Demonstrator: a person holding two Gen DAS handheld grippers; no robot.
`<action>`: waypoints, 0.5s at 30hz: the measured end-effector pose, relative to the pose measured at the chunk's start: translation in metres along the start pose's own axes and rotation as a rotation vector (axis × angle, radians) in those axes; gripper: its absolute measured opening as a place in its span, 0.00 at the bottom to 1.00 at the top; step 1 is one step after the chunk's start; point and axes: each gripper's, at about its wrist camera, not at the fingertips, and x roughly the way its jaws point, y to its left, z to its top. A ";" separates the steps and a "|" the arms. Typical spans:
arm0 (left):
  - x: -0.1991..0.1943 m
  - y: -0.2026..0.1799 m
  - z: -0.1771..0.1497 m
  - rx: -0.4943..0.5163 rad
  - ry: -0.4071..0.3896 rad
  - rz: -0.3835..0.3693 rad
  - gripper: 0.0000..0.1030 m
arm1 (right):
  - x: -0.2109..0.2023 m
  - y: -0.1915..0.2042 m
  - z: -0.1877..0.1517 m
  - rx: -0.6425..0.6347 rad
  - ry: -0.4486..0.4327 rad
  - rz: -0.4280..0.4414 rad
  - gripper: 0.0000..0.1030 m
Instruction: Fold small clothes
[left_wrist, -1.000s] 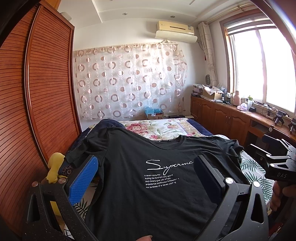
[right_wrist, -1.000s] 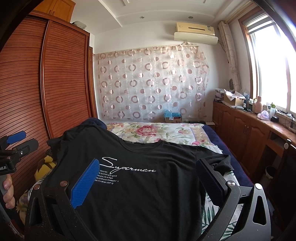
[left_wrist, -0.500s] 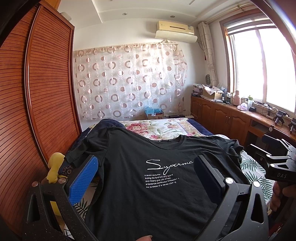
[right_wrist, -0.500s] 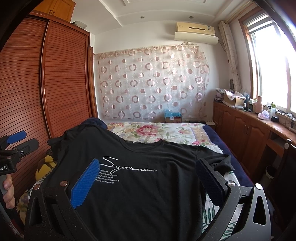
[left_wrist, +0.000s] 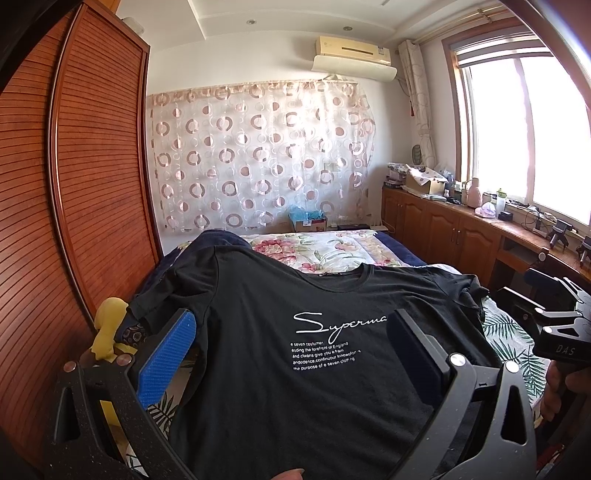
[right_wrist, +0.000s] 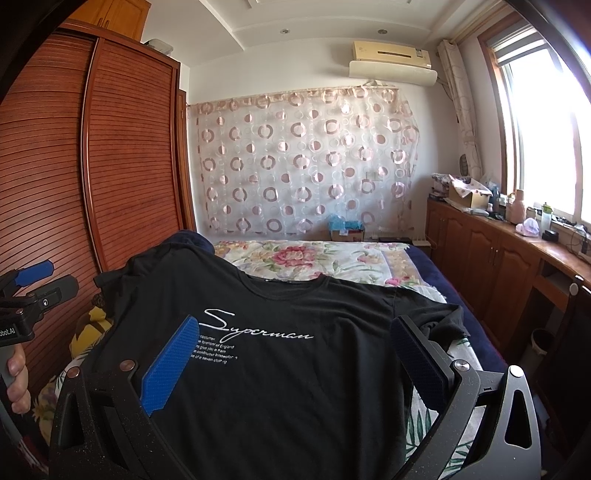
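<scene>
A black T-shirt (left_wrist: 295, 314) with white "Superman" lettering lies spread front-up on the bed, collar toward the far end; it also shows in the right wrist view (right_wrist: 288, 332). My left gripper (left_wrist: 291, 332) is open and empty, held above the shirt's near left part. My right gripper (right_wrist: 295, 339) is open and empty, above the shirt's near right part. The right sleeve (right_wrist: 443, 317) is bunched. Each gripper's body shows at the edge of the other view: the right one (left_wrist: 554, 325), the left one (right_wrist: 29, 295).
A floral bedspread (left_wrist: 332, 251) covers the bed's far half. A wooden slatted wardrobe (left_wrist: 74, 184) stands close on the left. Wooden cabinets (right_wrist: 498, 258) with clutter run along the right under the window. A yellow soft toy (left_wrist: 107, 325) lies at the bed's left edge.
</scene>
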 end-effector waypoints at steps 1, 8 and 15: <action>0.001 0.001 -0.001 -0.003 0.005 -0.001 1.00 | 0.001 0.000 0.000 0.000 0.002 0.000 1.00; 0.022 0.014 -0.012 -0.017 0.049 -0.006 1.00 | 0.005 -0.002 -0.001 0.001 0.026 0.005 1.00; 0.045 0.031 -0.026 -0.040 0.114 -0.004 1.00 | 0.023 -0.004 -0.005 -0.003 0.095 0.025 1.00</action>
